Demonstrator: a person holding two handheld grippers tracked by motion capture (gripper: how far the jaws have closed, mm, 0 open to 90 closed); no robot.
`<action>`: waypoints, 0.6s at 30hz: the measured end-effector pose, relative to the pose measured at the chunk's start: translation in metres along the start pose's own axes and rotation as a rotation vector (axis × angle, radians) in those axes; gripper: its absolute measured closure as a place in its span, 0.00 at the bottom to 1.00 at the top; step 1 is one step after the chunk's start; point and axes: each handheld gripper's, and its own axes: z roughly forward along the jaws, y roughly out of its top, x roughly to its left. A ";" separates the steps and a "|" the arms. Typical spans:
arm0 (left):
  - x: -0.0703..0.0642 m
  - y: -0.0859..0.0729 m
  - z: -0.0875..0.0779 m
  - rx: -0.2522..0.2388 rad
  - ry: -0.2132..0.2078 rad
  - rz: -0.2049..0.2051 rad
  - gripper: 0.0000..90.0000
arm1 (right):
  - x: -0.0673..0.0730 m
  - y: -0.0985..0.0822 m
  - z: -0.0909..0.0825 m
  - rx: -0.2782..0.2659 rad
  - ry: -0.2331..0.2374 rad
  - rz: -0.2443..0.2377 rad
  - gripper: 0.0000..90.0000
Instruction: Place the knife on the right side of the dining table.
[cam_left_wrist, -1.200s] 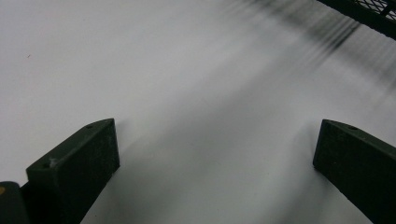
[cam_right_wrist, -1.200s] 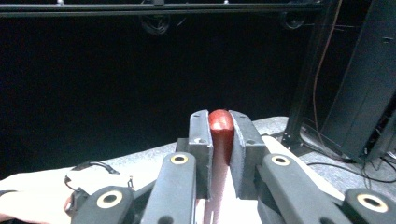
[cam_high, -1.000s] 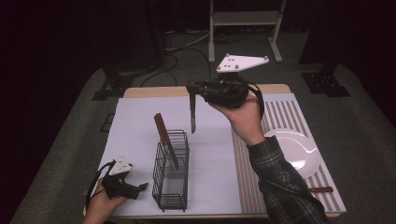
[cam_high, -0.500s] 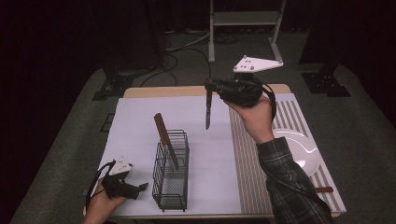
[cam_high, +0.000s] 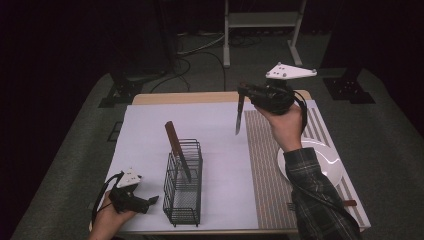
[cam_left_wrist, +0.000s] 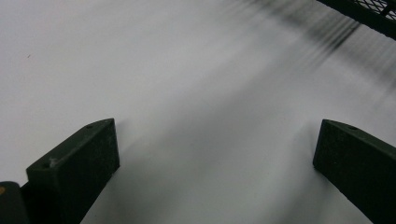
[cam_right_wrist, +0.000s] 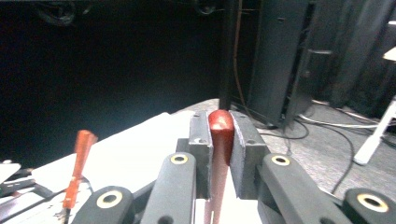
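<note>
White table sheet (cam_high: 150, 130), dark room. Right gripper (cam_high: 243, 91) clamped on red-handled steel knife (cam_high: 239, 116), hanging blade-down over far edge; stiff, sharp, slick, so grip handle. Left gripper (cam_high: 152, 200) wide open, empty, near corner.

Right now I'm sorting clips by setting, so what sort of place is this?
Probably a recording studio or lab set up as a mock kitchen: a dark-walled room with cables and stand legs on the floor, and one table bearing a wire cutlery basket, plate and knives.

A dark plaid sleeve (cam_high: 320, 200); black tools with brass-ringed screws (cam_right_wrist: 180, 159) and grey three-cornered plates (cam_high: 290, 72).
</note>
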 end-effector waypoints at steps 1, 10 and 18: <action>0.000 0.000 0.000 0.000 0.000 0.000 0.00 | -0.002 -0.001 0.000 -0.001 -0.010 0.000 0.89; 0.000 0.000 0.000 -0.002 0.001 0.000 0.00 | -0.021 -0.013 -0.004 0.008 -0.103 0.012 0.89; 0.000 0.000 0.000 -0.002 0.001 0.000 0.00 | -0.039 -0.027 -0.005 0.017 -0.181 0.028 0.89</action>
